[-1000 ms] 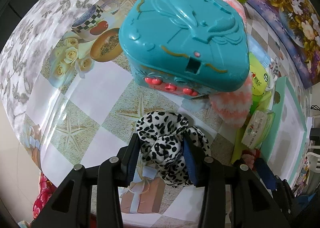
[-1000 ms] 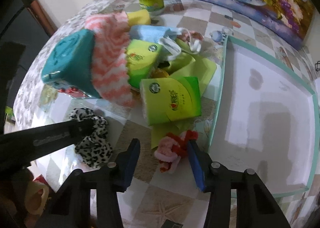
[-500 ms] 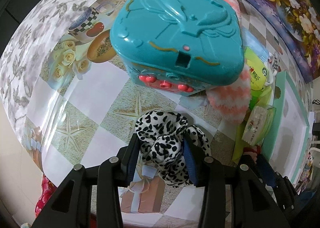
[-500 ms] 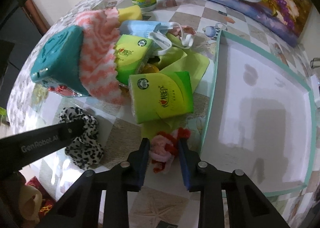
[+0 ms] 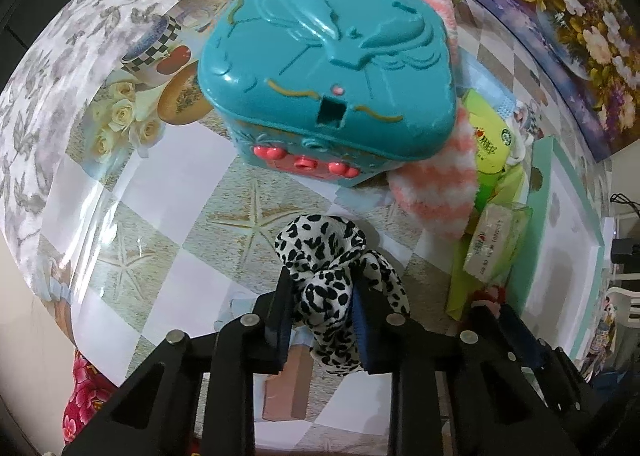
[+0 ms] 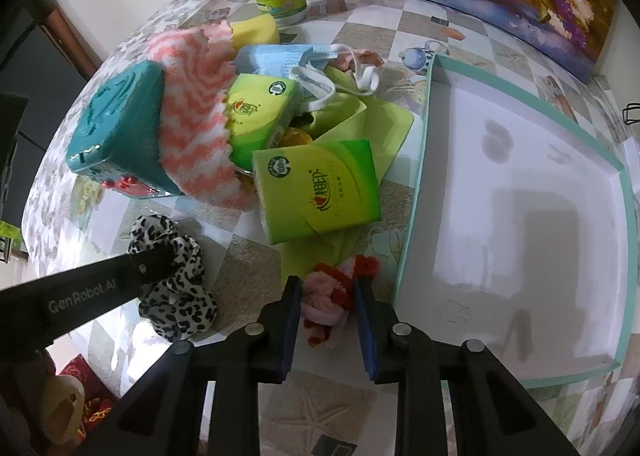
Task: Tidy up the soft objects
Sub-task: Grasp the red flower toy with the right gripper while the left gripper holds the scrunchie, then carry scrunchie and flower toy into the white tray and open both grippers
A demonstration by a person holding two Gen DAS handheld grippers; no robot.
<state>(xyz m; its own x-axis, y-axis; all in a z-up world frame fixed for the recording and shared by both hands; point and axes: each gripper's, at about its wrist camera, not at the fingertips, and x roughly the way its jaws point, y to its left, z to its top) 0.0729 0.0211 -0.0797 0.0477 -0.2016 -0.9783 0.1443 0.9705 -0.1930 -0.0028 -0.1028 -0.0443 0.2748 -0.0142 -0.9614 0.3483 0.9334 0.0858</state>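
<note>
leopard scrunchie [image 5: 326, 288] pinched in left claw [image 5: 322, 310], fingers closed on it, resting on desk [image 5: 160, 216] just in front of teal toy box [image 5: 328, 80]. right claw [image 6: 326, 312] closed on pink/red scrunchie [image 6: 332, 296], just left of teal-rimmed tray [image 6: 416, 192]; lifted or not, can't tell. green tissue pack [image 6: 316, 192] behind it, striped sock [image 6: 192, 108] draped vs box.
</note>
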